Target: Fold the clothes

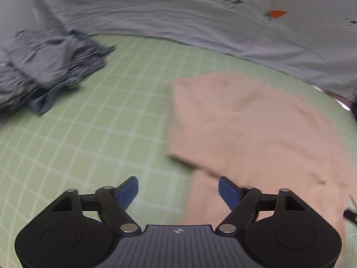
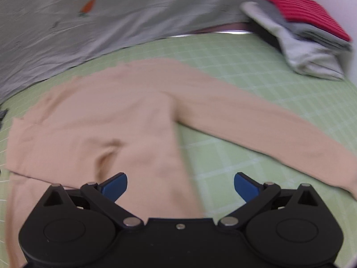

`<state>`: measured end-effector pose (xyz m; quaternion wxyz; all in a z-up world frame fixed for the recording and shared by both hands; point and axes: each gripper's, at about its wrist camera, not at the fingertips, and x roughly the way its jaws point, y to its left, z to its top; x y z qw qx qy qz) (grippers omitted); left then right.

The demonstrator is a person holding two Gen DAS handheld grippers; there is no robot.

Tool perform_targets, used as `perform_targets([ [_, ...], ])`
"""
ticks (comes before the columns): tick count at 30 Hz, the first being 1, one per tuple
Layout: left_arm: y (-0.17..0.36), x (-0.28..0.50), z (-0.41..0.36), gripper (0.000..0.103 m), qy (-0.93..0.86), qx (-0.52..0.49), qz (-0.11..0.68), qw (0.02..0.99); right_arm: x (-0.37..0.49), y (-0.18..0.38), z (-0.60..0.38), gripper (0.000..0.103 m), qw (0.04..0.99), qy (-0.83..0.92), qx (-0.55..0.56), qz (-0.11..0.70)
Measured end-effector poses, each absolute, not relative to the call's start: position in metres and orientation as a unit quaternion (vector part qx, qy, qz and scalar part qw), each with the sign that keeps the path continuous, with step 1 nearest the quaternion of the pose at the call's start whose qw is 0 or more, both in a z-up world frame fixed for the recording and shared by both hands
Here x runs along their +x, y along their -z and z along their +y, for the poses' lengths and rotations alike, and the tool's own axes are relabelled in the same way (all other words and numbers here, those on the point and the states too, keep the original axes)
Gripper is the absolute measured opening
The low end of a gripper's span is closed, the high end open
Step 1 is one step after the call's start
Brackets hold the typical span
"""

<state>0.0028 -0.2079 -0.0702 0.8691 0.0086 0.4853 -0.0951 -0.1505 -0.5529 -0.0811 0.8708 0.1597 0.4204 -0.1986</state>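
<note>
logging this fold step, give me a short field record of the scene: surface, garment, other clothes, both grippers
surface: green grid mat
garment: peach long-sleeve top, laid flat, one sleeve stretched out to the side
other clothes: crumpled blue striped garment; folded stack with a red item on top
backdrop: grey sheet with carrot print
left gripper: open, empty, over the top's edge
right gripper: open, empty, above the top

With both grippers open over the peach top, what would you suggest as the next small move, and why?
Probably bring the right gripper to the long sleeve and pinch it, ready to fold inward. That sleeve lies stretched out across the green mat, while the peach top looks already folded on its other side. Nothing is held.
</note>
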Motion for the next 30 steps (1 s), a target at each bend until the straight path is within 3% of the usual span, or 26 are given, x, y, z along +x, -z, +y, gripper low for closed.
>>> perform_targets([
  [5, 0.082, 0.005, -0.173, 0.084, 0.064, -0.001, 0.507, 0.86, -0.119, 0.083, -0.524, 0.098, 0.875, 0.149, 0.182, 0.422],
  [7, 0.087, 0.009, -0.166, 0.084, 0.059, -0.009, 0.512, 0.857, -0.112, 0.086, -0.518, 0.077, 0.873, 0.135, 0.193, 0.427],
  [10, 0.089, 0.013, -0.164, 0.084, 0.064, -0.01, 0.516, 0.854, -0.104, 0.092, -0.515, 0.058, 0.867, 0.128, 0.209, 0.434],
  [15, 0.09, 0.03, -0.177, 0.084, 0.081, 0.007, 0.508, 0.858, -0.088, 0.103, -0.515, 0.041, 0.861, 0.117, 0.22, 0.443],
  [17, 0.091, 0.039, -0.182, 0.084, 0.086, 0.011, 0.505, 0.859, -0.082, 0.103, -0.516, 0.025, 0.864, 0.117, 0.206, 0.443],
  [18, 0.092, 0.043, -0.185, 0.084, 0.086, 0.012, 0.503, 0.86, -0.08, 0.102, -0.517, 0.008, 0.867, 0.11, 0.202, 0.442],
  [19, 0.092, 0.046, -0.187, 0.084, 0.087, 0.013, 0.502, 0.86, -0.078, 0.101, -0.518, 0.004, 0.869, 0.103, 0.198, 0.441],
  [30, 0.089, 0.054, -0.198, 0.084, 0.053, 0.0, 0.498, 0.865, -0.067, 0.059, -0.586, 0.002, 0.916, 0.137, 0.163, 0.341],
])
